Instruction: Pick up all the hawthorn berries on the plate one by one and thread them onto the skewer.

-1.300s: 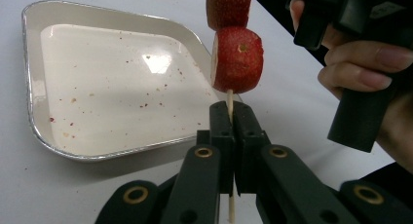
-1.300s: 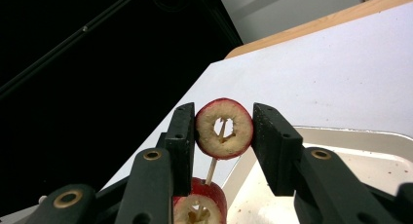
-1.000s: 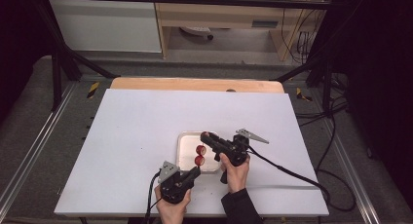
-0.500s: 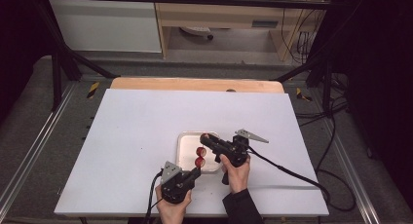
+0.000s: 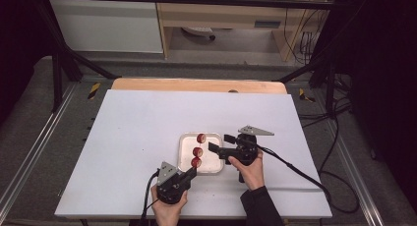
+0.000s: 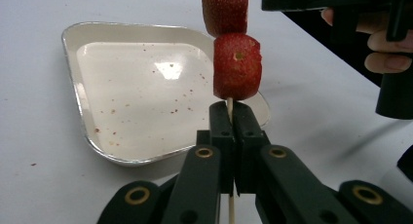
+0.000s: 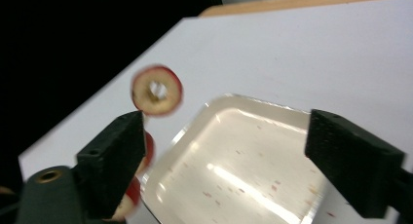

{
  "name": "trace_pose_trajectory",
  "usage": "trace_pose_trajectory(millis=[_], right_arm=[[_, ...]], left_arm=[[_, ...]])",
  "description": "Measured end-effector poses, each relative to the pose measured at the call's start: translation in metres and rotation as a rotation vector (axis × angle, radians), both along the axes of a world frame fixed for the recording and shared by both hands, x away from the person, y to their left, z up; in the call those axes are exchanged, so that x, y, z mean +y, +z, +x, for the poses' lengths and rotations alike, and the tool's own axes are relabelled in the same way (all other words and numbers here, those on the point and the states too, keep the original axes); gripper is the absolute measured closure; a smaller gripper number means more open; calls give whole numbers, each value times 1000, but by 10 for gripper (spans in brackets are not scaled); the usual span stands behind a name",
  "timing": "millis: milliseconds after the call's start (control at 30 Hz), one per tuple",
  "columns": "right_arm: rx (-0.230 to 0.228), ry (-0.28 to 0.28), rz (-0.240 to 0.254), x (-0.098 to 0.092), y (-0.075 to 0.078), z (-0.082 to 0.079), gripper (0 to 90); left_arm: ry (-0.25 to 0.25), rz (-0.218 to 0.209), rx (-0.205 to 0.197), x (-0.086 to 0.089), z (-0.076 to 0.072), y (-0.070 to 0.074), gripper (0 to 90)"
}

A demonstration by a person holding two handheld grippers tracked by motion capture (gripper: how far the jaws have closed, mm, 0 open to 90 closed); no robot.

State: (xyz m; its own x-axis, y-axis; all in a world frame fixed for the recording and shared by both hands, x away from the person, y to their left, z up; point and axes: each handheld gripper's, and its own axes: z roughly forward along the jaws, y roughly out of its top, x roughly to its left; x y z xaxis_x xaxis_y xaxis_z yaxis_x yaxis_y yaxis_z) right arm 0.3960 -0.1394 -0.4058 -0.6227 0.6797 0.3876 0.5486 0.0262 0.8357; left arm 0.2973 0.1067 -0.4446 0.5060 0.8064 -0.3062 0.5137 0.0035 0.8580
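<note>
Three strawberry pieces sit on a thin wooden skewer (image 6: 229, 105) above a small metal tray (image 5: 214, 160). The lowest piece (image 6: 237, 65) is just beyond my left gripper (image 6: 232, 111), which is shut on the skewer's bare end. The top piece (image 7: 157, 90) shows its cut face, blurred, beside my right gripper (image 7: 234, 160). That gripper's jaws have just been opening and stand wide with nothing between them. In the high view the left gripper (image 5: 191, 171) is at the tray's near corner, the right gripper (image 5: 221, 143) at its right side, and the pieces (image 5: 198, 151) line up over the tray's left half.
The tray (image 6: 146, 87) holds only red specks and juice marks. It lies on a white table (image 5: 137, 137) with a wooden strip (image 5: 196, 84) along the far edge. A person's hand (image 6: 384, 63) grips the right gripper. Cables trail off to the right.
The right gripper's jaws have spread apart and let go of the top strawberry piece, which stays on the skewer. The left gripper has kept still with the skewer.
</note>
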Motion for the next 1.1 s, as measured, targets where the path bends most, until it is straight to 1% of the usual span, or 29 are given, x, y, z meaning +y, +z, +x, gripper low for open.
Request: trace_pose_trajectory(millis=[33, 100, 233, 267, 400, 500, 567, 600, 633, 700, 767, 833, 933, 1100], right_arm=[[-5, 12, -39, -2, 0, 0, 96], [-6, 31, -95, -6, -1, 0, 67], [-22, 55, -161, -14, -3, -2, 46], [-24, 64, -184, -16, -4, -3, 43], [-12, 91, -285, -23, -8, -4, 13], [-9, 119, -333, -29, -12, -7, 8], [-7, 127, -364, -33, -16, -9, 7], [-12, 133, -373, -35, -17, -10, 7], [-7, 134, -373, -38, -19, -11, 7], [-4, 123, -378, -43, -22, -13, 15], [-4, 117, -401, -49, -25, -14, 15], [-5, 115, -407, -55, -28, -17, 15], [-19, 123, -401, -65, -32, -20, 14], [-10, 119, -401, -79, -37, -25, 14]], left_arm=[[1, 8, -2, 1, 0, 0, 888], [-1, 18, -1, 3, 1, 1, 888], [-1, 29, -4, 7, 1, 2, 888], [-1, 30, -4, 8, 2, 3, 888], [-11, 48, -1, 11, 3, 5, 888], [-18, 60, 2, 13, 5, 6, 888], [-24, 74, 8, 14, 6, 8, 888], [-25, 84, 6, 15, 7, 9, 888], [-29, 89, 8, 15, 8, 10, 888], [-35, 100, 10, 16, 9, 12, 888], [-39, 112, 10, 17, 10, 14, 888], [-41, 121, 8, 17, 11, 16, 888], [-44, 138, 10, 19, 14, 18, 887], [-48, 154, 21, 19, 21, 21, 888]])
